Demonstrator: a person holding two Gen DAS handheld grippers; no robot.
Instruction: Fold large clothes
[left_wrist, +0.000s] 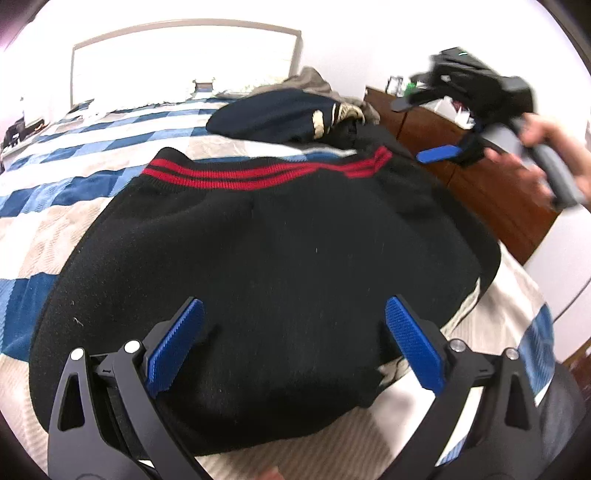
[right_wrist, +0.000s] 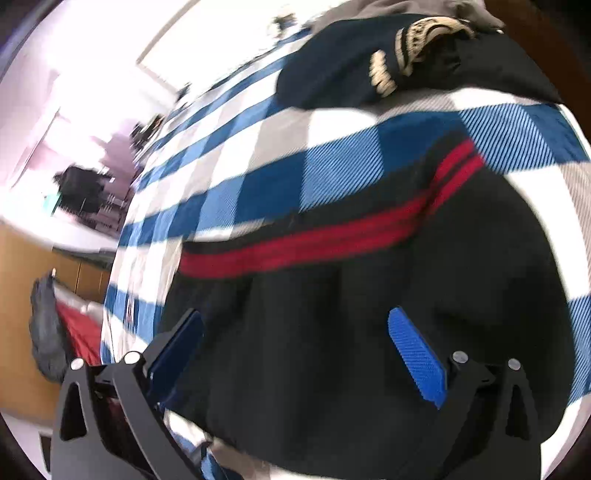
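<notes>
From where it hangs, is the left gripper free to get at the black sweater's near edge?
Probably yes. The left gripper is open right above the black sweater, which lies flat on the checked blanket, with nothing between them. The right gripper is off to the side, clear of that edge.

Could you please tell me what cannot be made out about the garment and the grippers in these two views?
- Black garment: sleeves hidden in both views, folded under or out of sight.
- Right gripper: motion-blurred in the left wrist view, so its fingers cannot be read there.
- Dark clothes pile: blurred and cut off by the right wrist view's top edge.
</notes>
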